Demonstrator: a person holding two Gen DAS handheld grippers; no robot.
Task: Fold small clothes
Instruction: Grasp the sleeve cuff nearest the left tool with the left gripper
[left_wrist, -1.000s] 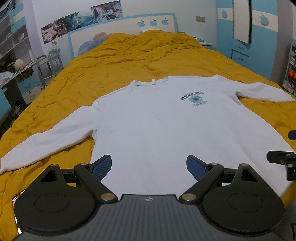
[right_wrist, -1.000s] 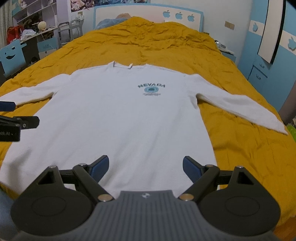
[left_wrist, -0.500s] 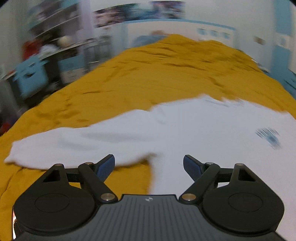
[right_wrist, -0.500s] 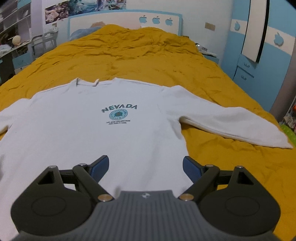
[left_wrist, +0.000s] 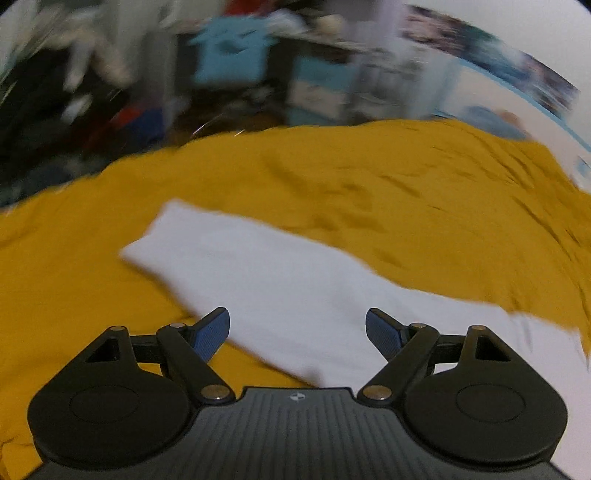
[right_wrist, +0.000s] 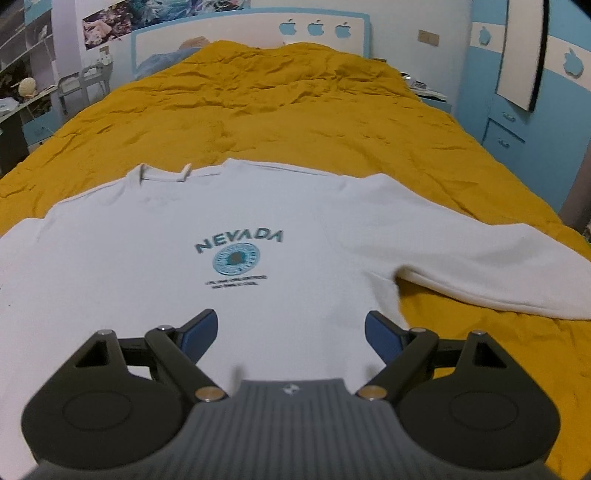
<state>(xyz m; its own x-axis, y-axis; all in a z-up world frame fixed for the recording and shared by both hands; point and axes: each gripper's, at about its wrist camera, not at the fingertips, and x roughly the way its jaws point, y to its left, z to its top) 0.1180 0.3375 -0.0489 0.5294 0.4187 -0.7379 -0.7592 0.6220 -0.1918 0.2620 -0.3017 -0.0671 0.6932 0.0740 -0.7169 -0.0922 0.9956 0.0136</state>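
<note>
— The white long-sleeved cotton sweatshirt with the blue NEVADA print (right_wrist: 207, 236) is lying flat and face up on the bed with the mustard-yellow crumpled cover (right_wrist: 295, 110), neck towards the headboard. Nothing folded yet, as far as I can judge.

— And the tongs?

— Both pairs stand spread wide and hold nothing. The right tongs (right_wrist: 290, 334) hang over the body of the shirt, near the armpit where the right sleeve (right_wrist: 480, 266) runs off sideways. The left tongs (left_wrist: 297, 334) point along the left sleeve (left_wrist: 258, 273), its cuff away at the far end.

— What might spoil it?

— The left view is smeared, so I'd guess that hand is swinging fast. Closing in that state could pinch the yellow cover along with the sleeve and drag the bedding up into the fold. Or it takes only the top layer of cloth, and the sleeve twists as it comes over. And a sharp pull on one sleeve could slide the whole body askew, since the other pair isn't pinning anything.

— Any basket or box for the finished pile?

— None that I can make out. There are shelves and clutter beyond the bed's left side, too blurred to say what holds what.
</note>
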